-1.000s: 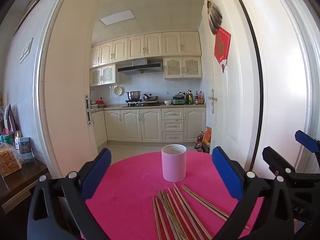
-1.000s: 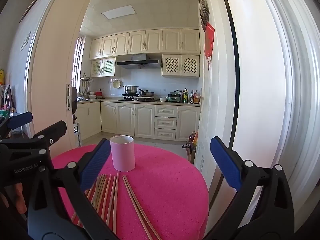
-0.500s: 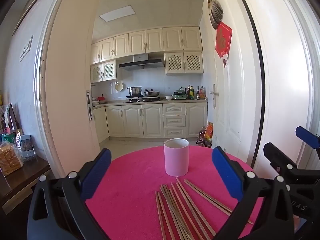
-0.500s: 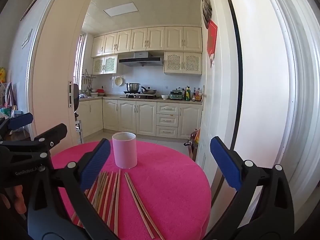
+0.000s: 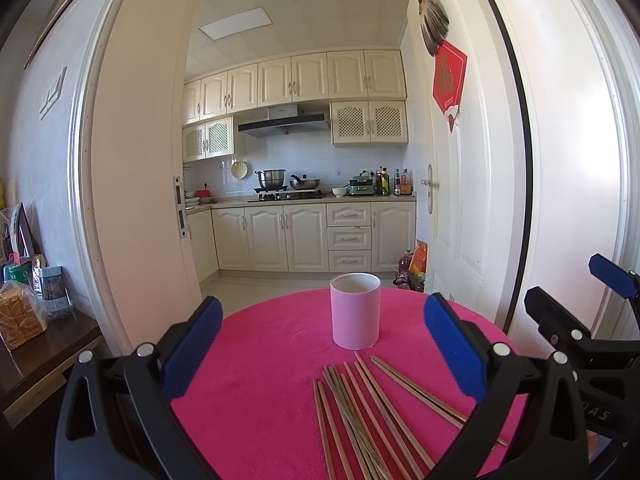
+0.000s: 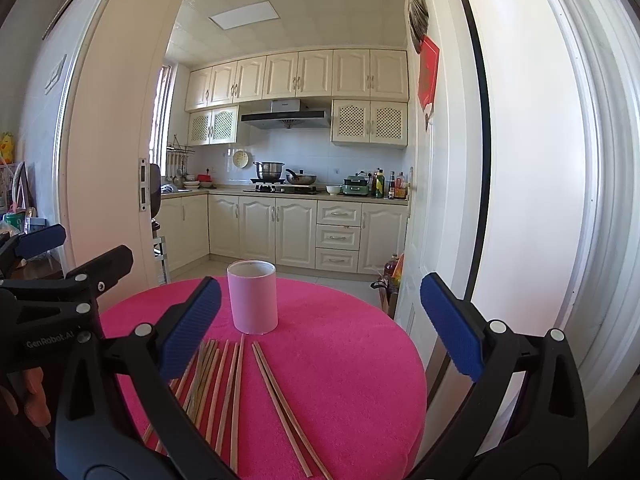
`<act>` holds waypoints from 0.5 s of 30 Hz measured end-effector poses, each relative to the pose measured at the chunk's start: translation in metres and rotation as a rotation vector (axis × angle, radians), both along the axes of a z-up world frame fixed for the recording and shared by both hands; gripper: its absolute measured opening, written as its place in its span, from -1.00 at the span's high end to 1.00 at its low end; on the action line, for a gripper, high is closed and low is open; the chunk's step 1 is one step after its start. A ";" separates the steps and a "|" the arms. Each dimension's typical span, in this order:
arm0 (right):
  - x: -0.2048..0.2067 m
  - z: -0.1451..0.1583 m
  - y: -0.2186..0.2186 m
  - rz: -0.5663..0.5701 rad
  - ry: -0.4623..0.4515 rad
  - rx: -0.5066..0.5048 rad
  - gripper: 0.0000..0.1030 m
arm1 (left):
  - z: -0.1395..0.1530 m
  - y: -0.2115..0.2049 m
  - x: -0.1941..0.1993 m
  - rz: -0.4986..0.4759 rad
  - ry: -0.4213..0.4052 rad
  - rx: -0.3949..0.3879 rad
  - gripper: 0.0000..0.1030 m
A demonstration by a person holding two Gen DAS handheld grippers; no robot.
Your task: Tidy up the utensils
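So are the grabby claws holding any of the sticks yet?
No. The left gripper and the right gripper are both open and empty. The brown wooden chopsticks all lie on the pink round table.

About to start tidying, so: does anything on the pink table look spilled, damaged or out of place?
Only the chopsticks lie loose, fanned on the table before the upright pink cup. Nothing spilled or damaged.
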State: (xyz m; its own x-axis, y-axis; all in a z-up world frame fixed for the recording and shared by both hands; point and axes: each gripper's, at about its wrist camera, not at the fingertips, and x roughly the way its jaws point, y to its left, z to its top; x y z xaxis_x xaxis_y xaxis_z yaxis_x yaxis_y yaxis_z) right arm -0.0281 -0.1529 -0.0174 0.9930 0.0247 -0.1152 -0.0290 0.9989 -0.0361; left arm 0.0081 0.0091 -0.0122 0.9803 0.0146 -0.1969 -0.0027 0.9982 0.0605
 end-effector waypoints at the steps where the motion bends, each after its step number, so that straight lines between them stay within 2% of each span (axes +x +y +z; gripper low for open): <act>1: 0.001 0.002 -0.001 -0.001 0.002 0.001 -0.89 | 0.000 0.000 0.000 0.000 0.000 0.000 -0.92; 15: 0.000 0.001 0.004 0.002 0.004 0.002 -0.89 | -0.001 0.001 -0.001 0.003 0.005 -0.001 -0.92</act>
